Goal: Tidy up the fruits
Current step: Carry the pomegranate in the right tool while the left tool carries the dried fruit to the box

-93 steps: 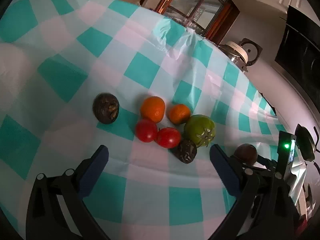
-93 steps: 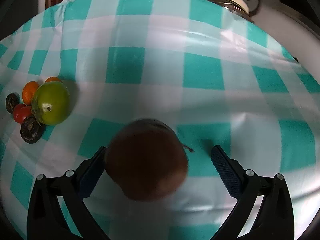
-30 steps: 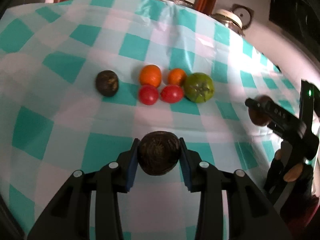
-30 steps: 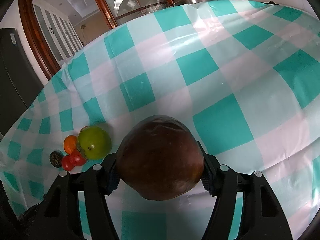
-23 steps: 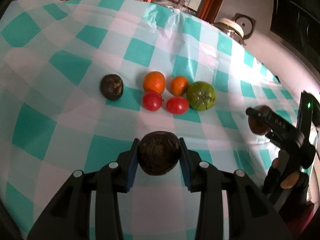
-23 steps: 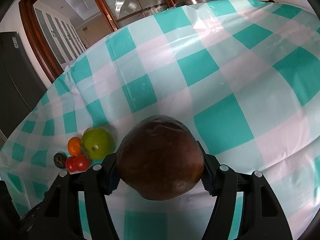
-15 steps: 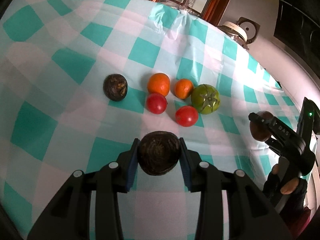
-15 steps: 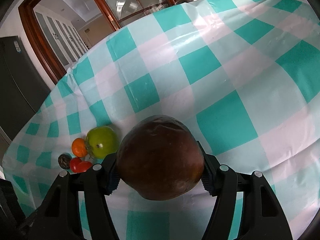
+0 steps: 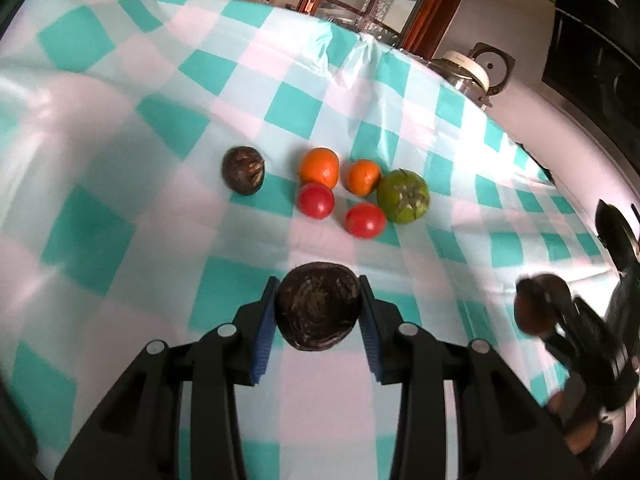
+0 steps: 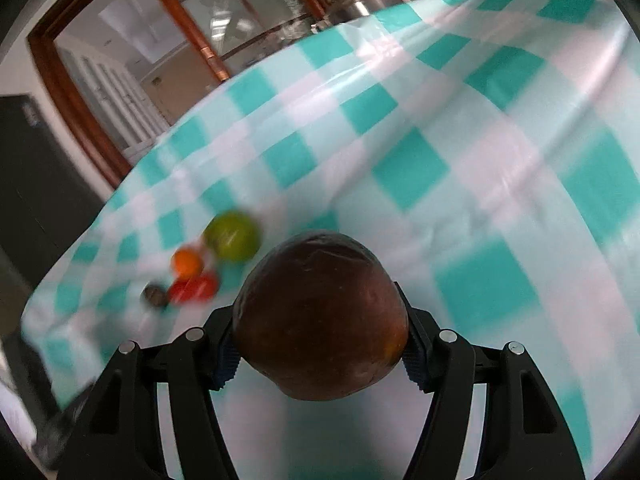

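L gripper [image 9: 318, 312] clamped on wrinkled dark fruit [image 9: 318, 306], R gripper [image 10: 320, 344] clamped on smooth brown fruit [image 10: 320, 316], both held above checked cloth [image 9: 120, 120], prob. to sort by kind w/ far cluster near green tomato [image 9: 403, 196].

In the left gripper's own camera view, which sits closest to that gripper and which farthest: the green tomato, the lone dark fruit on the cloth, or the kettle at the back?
1. Green tomato, ahead, slightly right.
2. Lone dark fruit, ahead, left.
3. Kettle, beyond the table, far right.

The first two are close to call.
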`<state>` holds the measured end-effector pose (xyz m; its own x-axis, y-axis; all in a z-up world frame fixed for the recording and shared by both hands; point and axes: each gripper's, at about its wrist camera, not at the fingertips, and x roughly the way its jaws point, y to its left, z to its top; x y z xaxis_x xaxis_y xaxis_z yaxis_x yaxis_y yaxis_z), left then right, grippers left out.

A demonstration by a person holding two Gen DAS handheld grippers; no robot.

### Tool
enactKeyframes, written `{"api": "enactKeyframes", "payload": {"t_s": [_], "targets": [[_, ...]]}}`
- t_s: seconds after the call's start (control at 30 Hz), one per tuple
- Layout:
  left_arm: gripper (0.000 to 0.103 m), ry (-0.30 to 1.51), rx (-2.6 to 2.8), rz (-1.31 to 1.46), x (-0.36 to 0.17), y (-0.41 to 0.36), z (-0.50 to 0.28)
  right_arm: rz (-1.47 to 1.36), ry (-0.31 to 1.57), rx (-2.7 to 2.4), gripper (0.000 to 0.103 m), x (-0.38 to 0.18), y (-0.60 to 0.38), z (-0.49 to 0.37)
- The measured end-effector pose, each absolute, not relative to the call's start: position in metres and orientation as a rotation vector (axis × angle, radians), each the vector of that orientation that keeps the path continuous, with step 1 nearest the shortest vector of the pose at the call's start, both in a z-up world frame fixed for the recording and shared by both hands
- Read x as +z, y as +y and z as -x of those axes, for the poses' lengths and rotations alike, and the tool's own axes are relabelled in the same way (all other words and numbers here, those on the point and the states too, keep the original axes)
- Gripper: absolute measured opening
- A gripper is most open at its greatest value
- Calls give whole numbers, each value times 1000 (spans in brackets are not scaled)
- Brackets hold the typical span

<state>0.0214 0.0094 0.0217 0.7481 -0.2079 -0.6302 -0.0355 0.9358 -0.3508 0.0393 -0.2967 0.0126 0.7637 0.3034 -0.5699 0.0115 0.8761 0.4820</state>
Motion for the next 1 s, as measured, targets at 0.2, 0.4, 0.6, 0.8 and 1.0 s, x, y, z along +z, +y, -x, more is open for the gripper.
{"api": "enactKeyframes", "payload": {"t_s": [0.2,0.4,0.6,0.8,1.0], "targets": [[38,673,-134,299,29,6,39,-412,667,257,64,25,-273,70],[38,637,-256,229,35,-27,100,-347,636,274,64,29,-284,159],[38,585,-461,80,56,-98,148,-317,606,181,64,29,-331,227],[38,585,-701,-98,59,-181,194,-322,614,-14,64,14,-397,291],[38,629,-945,-332,36,-269,245,-371,712,-209,64,-26,-457,333]]}}
